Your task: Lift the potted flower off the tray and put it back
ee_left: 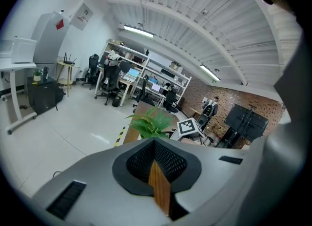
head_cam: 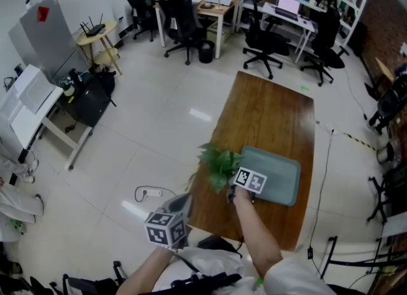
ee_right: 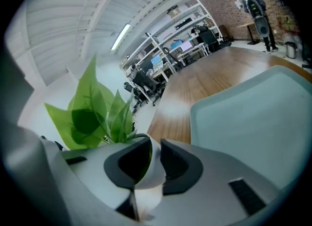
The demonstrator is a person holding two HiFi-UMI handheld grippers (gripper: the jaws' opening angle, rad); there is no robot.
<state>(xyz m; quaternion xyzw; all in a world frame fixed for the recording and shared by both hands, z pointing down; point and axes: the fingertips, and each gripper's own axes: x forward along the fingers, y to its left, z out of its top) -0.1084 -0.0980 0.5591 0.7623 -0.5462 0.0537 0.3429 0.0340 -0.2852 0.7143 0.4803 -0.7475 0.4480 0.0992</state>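
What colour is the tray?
The rectangular plastic tray is pale grey-green; it shows best in the head view.

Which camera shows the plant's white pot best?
The right gripper view: the white pot sits close up between the jaws of the right gripper, leaves above. The head view shows only leaves, the pot hidden behind that gripper. The left gripper view shows only distant leaves.

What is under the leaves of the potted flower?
A white pot, its rim between the right gripper's fingers. Leaves and the gripper cover the pot's base in the head view, so whether it stands on the tray or the table cannot be seen.
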